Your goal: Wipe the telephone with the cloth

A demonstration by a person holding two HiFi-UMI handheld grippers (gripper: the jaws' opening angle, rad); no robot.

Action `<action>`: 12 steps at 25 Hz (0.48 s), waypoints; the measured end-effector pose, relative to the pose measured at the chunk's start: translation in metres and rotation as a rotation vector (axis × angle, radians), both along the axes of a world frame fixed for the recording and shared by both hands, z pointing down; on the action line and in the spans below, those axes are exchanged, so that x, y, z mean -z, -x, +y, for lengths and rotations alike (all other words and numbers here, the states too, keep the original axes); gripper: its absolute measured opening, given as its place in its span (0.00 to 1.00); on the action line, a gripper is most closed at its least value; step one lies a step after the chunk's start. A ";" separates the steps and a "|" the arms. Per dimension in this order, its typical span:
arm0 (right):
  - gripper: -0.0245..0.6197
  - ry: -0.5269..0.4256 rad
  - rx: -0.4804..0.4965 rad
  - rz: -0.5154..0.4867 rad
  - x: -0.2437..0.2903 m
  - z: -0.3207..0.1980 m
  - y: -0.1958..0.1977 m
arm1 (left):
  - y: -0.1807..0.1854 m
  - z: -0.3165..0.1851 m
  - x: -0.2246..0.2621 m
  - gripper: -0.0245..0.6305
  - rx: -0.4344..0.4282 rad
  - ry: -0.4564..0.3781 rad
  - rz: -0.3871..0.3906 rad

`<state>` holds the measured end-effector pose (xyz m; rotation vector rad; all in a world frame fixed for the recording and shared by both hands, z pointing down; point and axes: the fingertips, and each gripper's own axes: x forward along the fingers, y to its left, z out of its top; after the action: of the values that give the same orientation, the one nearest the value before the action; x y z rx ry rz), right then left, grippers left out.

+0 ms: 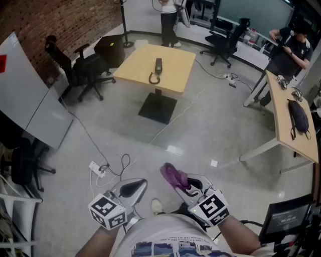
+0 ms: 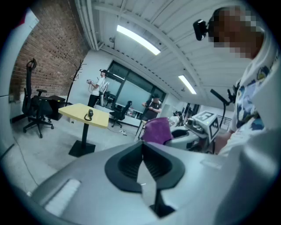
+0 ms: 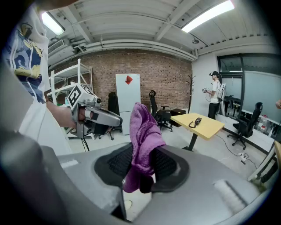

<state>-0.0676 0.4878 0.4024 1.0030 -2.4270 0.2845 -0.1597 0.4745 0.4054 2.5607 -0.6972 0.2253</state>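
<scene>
A black telephone handset [image 1: 158,67] with a coiled cord lies on the square yellow table [image 1: 173,75] far ahead across the floor; it shows small in the left gripper view [image 2: 89,114] and the right gripper view [image 3: 196,121]. My right gripper [image 1: 181,181] is shut on a purple cloth [image 1: 173,174], which stands up between its jaws [image 3: 142,136]. My left gripper [image 1: 134,186] is shut with nothing in it, close in front of my body. Both grippers are far from the table.
Black office chairs [image 1: 77,65] stand left of the table, another [image 1: 225,42] behind it. A person [image 1: 169,15] stands beyond the table. A long wooden desk [image 1: 291,118] with a dark bag is at the right. A power strip and cables [image 1: 100,168] lie on the floor.
</scene>
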 end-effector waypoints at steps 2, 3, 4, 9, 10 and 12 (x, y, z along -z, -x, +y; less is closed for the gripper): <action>0.22 0.003 0.002 -0.003 -0.001 -0.001 0.004 | 0.003 0.000 -0.002 0.04 -0.003 0.005 0.002; 0.22 0.004 0.003 -0.003 -0.001 -0.001 0.005 | 0.004 0.000 -0.003 0.04 -0.004 0.007 0.002; 0.22 0.006 0.003 -0.003 -0.002 -0.001 0.006 | 0.004 0.000 -0.004 0.04 -0.003 0.008 0.002; 0.22 0.025 -0.003 -0.002 -0.006 -0.003 0.004 | 0.005 -0.002 -0.007 0.04 0.002 0.012 0.002; 0.22 0.031 -0.003 0.000 -0.008 -0.003 0.003 | 0.005 -0.003 -0.007 0.04 0.001 0.012 0.004; 0.22 0.038 -0.002 0.002 -0.009 -0.005 0.002 | 0.004 -0.004 -0.005 0.04 -0.004 0.006 0.008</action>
<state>-0.0693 0.4826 0.4116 0.9888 -2.4092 0.3291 -0.1636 0.4700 0.4100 2.5560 -0.6877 0.2179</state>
